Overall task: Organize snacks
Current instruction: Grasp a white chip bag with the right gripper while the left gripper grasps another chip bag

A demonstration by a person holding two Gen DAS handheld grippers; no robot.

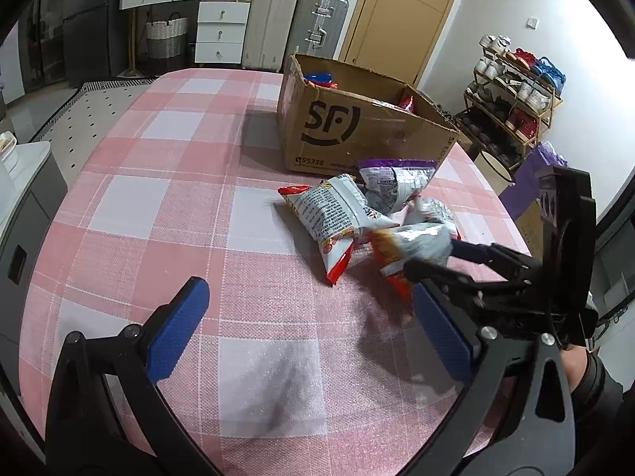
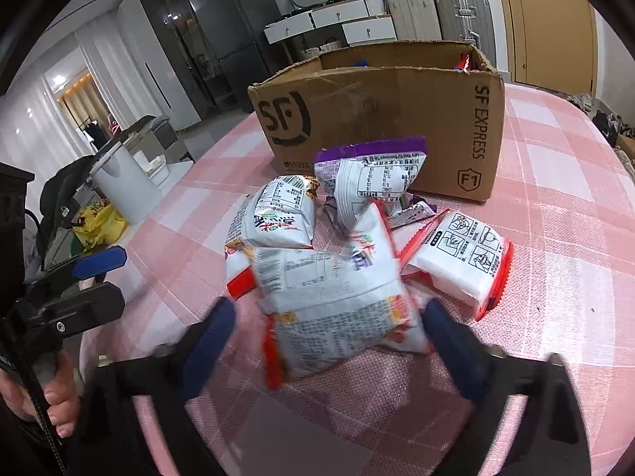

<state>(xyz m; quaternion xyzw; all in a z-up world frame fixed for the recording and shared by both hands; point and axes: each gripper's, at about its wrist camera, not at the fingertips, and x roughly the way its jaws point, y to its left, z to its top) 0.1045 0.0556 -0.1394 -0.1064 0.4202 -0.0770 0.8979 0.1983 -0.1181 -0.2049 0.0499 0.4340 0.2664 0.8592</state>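
Several snack packets lie on the pink checked tablecloth (image 1: 178, 214) in front of an open SF cardboard box (image 1: 357, 135). My right gripper (image 2: 329, 329) has a white and red packet (image 2: 341, 309) between its blue pads; the frame is blurred. In the left wrist view that gripper (image 1: 428, 258) holds the same packet (image 1: 416, 244). A purple-topped packet (image 2: 377, 174) leans on the box (image 2: 397, 119). Other white and red packets (image 2: 464, 254) (image 2: 278, 218) lie beside it. My left gripper (image 1: 313, 333) is open and empty, low over the cloth, left of the pile.
The box holds red and blue packets (image 1: 321, 79). Beyond the table stand suitcases (image 1: 293, 23), white drawers (image 1: 220, 27), a door and a shoe rack (image 1: 512, 95). A white bin (image 2: 123, 182) stands beside the table at left.
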